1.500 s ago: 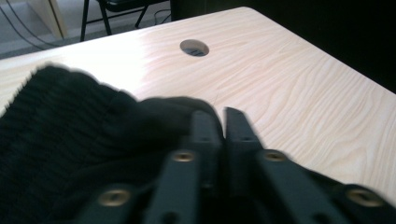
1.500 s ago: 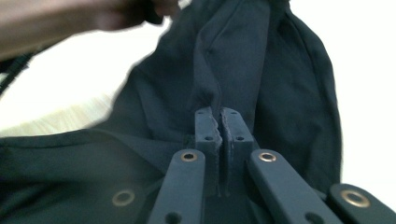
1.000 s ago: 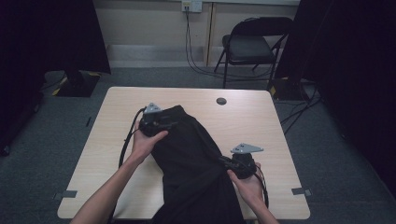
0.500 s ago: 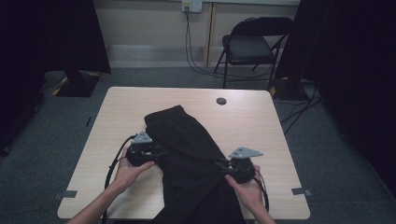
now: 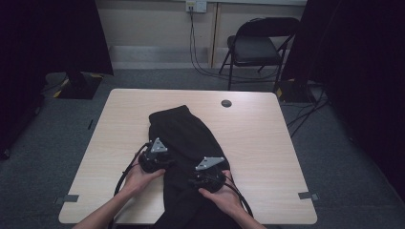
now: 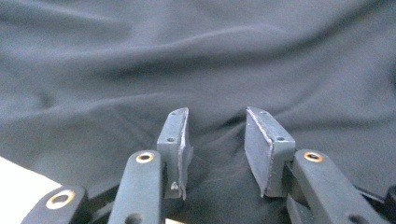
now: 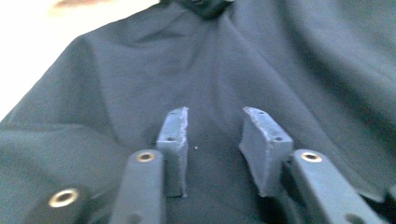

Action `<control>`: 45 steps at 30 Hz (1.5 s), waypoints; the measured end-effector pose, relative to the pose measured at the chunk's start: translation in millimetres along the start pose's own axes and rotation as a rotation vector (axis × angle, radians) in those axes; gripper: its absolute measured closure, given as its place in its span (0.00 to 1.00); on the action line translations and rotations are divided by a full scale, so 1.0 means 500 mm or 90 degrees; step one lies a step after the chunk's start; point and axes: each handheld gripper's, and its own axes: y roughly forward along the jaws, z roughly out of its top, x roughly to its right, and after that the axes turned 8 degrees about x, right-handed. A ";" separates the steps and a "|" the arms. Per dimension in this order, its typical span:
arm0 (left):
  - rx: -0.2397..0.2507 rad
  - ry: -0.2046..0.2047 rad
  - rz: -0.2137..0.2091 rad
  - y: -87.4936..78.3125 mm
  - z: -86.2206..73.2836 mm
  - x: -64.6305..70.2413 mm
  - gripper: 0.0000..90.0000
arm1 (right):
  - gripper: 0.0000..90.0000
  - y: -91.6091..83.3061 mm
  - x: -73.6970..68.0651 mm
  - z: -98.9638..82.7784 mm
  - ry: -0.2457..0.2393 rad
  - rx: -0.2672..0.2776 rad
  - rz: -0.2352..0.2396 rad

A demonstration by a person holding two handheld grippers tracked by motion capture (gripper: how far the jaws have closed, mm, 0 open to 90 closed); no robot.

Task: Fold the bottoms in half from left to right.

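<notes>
High view: both grippers on a black garment on the tabletop.
Left gripper part open, cloth between jaws; right gripper just opening, ungripped.

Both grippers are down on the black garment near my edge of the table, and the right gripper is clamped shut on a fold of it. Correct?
Not quite. The right gripper is open, its jaws apart over the black garment, which lies flat between them, as the right gripper view shows. The left gripper is there too.

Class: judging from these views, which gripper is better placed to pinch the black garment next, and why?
Probably the left gripper: its open jaws straddle a raised fold of the black garment. The right gripper hangs open over flatter cloth.
</notes>
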 end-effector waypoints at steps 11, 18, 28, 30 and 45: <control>0.025 -0.036 0.109 0.062 0.031 -0.147 0.70 | 0.48 0.120 0.017 0.084 -0.030 0.009 -0.029; 0.007 -0.072 0.118 0.065 0.050 -0.180 0.59 | 0.44 0.034 0.038 0.086 -0.012 0.036 -0.051; 0.077 -0.066 0.003 -0.080 0.013 -0.085 0.64 | 0.47 -0.079 0.102 0.002 0.071 0.049 -0.101; 0.064 -0.057 -0.022 -0.097 -0.006 -0.061 0.65 | 0.47 -0.071 0.100 0.000 0.080 0.041 -0.099; -0.011 -0.007 0.005 -0.076 -0.052 -0.028 0.60 | 0.62 0.018 0.101 0.009 0.093 0.053 -0.110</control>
